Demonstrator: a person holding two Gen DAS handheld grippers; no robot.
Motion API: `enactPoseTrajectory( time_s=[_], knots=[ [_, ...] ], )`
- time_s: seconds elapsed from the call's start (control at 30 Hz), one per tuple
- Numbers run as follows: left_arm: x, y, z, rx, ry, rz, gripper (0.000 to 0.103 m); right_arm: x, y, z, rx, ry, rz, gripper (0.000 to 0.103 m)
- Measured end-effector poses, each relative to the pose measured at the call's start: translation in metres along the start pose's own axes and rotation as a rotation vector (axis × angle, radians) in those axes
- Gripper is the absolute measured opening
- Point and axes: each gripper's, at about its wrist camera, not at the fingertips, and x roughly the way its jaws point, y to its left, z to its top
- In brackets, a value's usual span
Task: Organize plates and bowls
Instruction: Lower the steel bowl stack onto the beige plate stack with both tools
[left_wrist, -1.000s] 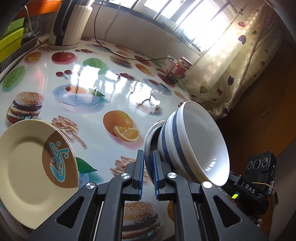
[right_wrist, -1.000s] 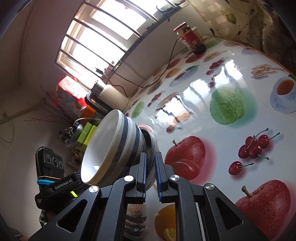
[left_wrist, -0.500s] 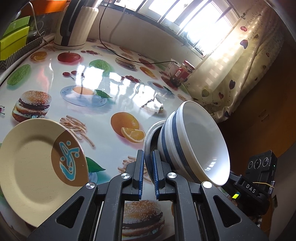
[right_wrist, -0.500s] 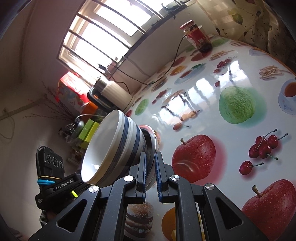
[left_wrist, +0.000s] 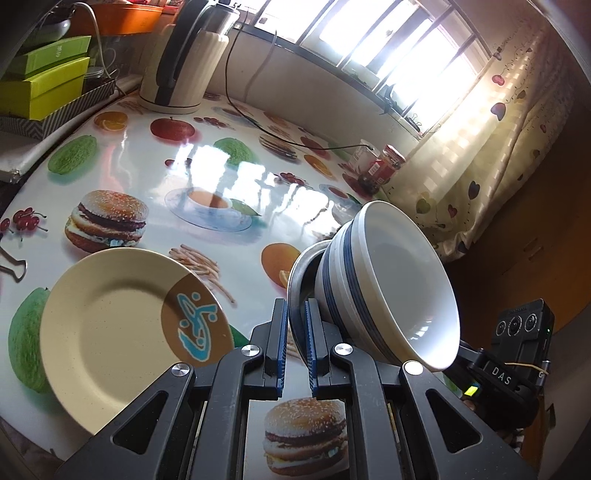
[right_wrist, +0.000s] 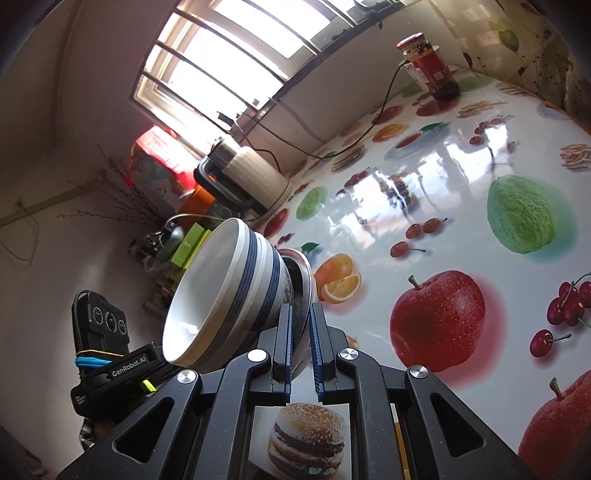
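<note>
Left gripper: your left gripper (left_wrist: 294, 334) has its blue-padded jaws closed tight on the rim of a shallow round metal plate (left_wrist: 297, 275), which stands on edge between the pads.
Right gripper: your right gripper (right_wrist: 301, 336) is clamped the same way on the opposite rim of that metal plate (right_wrist: 306, 280), its pads pressed to both faces.
Bowls: a stack of white ceramic bowls with dark blue bands (left_wrist: 388, 284) lies tipped on its side against the plate; in the left wrist view it sits at about 2 o'clock from your fingertips, with the open mouth facing right. In the right wrist view the same stack (right_wrist: 229, 291) is at about 10 o'clock from the fingertips, mouth facing lower left.
Beige plate: a round cream plate with a brown patch and a blue squiggle (left_wrist: 125, 332) lies flat on the table at about 9 o'clock from your left gripper, near but apart from it.
Table: a glossy white table printed with fruit, burgers and fries (left_wrist: 207, 170) lies under everything; the metal plate and bowls appear held above it, though the contact point is hidden.
Far edge: a cream electric kettle with a black handle (left_wrist: 184, 62) stands at 11 o'clock, a red-labelled glass jar (left_wrist: 384, 168) at 1 o'clock, well away from the grippers.
Window side: a pale curtain with heart shapes (left_wrist: 491, 147) hangs past the jar.
</note>
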Motion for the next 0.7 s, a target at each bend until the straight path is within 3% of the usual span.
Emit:
enactPoseTrajectory(
  time_s=[0.7],
  knots=[
    [-0.043,0.063,0.002,-0.099,-0.070,0.097,0.009,0.071,0.046,-0.005,-0.065,0.122,0.075,0.011]
  ],
)
